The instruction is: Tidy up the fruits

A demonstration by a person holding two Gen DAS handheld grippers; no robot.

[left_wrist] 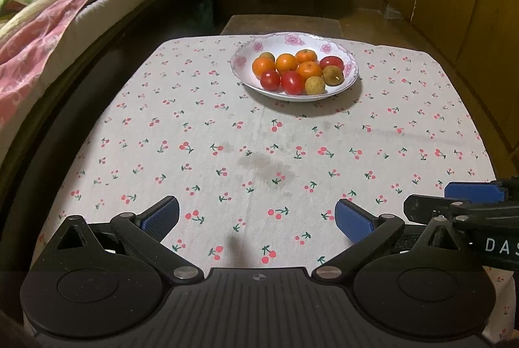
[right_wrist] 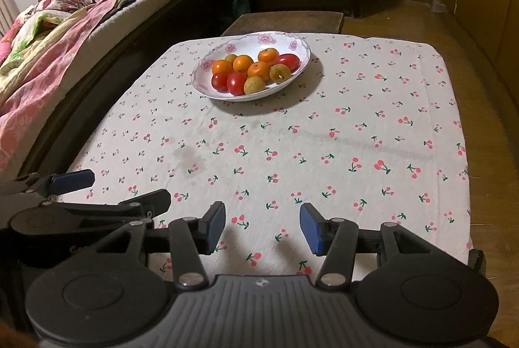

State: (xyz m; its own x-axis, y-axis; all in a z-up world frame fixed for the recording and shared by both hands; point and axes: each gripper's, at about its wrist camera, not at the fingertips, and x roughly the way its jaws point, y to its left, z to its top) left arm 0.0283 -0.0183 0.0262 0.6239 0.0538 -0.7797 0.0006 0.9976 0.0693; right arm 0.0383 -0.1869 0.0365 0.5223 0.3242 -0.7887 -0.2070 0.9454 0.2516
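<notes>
Left hand-held gripper [left_wrist: 258, 216] wide, empty; right hand-held gripper [right_wrist: 262, 226] narrower, empty, both tilted over tablecloth [left_wrist: 227, 127]

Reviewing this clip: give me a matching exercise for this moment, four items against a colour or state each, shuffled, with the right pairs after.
Items:
1. left gripper
2. right gripper
3. plate
4. tablecloth

States:
A. white, with a pink flower rim, holding the fruit
B. jaws open at a narrower gap, nothing between them
C. pale, printed with red cherries
D. jaws spread wide, nothing between them

Pairs: 1-D, 2-B, 3-A, 4-C
</notes>
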